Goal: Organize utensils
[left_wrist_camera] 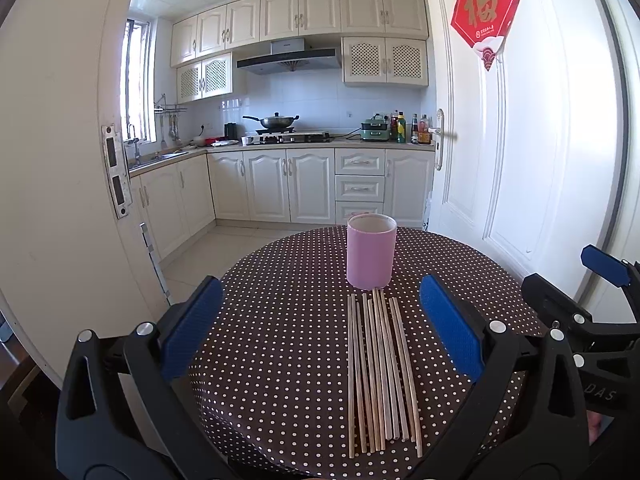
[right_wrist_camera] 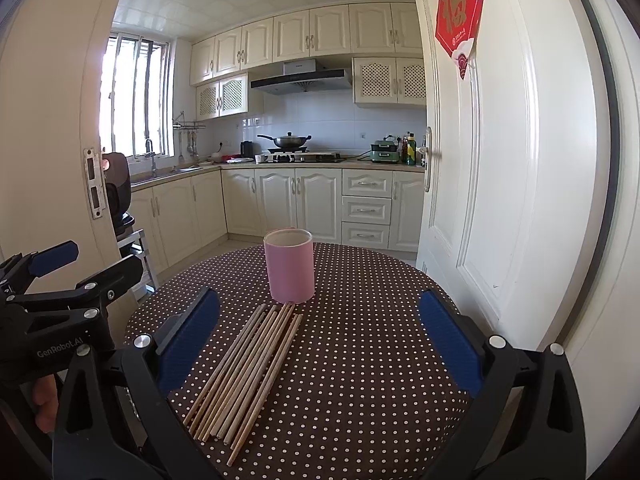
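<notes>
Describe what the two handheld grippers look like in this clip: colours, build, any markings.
Both match: black plastic clamp-style frames with triangular cut-outs, silver round bolt heads at the joints, and blue textured pads lining each finger. The left gripper shows in the right view with white "GenRobot.AI" lettering on its side; the right gripper shows partial letters "DAS" in the left view. No cables visible. Bare fingers show behind each; no sleeves visible.

Inside of pink cup (left_wrist_camera: 371, 256) hidden; counter bottles (left_wrist_camera: 404, 127) too small.
</notes>
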`<action>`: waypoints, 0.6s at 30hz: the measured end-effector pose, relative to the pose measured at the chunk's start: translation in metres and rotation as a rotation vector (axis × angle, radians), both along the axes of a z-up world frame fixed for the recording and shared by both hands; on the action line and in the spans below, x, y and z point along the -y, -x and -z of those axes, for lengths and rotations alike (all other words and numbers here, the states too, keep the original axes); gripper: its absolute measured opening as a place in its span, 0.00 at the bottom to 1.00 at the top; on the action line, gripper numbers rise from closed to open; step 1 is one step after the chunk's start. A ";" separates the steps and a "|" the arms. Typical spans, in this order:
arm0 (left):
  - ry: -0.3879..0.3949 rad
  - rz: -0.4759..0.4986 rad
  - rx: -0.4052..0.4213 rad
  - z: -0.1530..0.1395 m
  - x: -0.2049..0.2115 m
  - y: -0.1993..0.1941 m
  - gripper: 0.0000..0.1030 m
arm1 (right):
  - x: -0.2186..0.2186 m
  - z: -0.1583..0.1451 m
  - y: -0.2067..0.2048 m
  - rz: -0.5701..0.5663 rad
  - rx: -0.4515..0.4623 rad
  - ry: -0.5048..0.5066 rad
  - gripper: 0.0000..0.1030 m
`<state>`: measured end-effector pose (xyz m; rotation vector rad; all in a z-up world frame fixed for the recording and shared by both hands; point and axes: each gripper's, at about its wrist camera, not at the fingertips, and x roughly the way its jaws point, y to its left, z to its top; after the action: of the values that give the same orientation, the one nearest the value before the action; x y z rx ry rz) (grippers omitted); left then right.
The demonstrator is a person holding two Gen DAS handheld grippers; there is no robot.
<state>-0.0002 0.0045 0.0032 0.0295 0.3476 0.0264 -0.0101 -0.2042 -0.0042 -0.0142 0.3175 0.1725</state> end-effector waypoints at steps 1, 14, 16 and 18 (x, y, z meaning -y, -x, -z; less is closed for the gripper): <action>-0.002 0.000 0.001 0.000 0.000 0.000 0.94 | 0.000 0.000 0.000 0.000 0.000 -0.001 0.93; -0.010 0.008 0.002 0.000 0.001 0.001 0.94 | 0.002 0.000 0.002 0.009 0.000 -0.013 0.93; -0.012 0.008 0.000 0.000 0.002 0.001 0.94 | 0.003 0.000 0.002 0.012 -0.003 -0.016 0.93; -0.013 0.007 0.001 0.000 0.003 0.001 0.94 | 0.004 0.000 0.001 0.012 -0.007 -0.017 0.93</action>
<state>-0.0017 0.0017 0.0031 0.0437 0.3463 0.0216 -0.0110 -0.2077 -0.0046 0.0047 0.3232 0.1633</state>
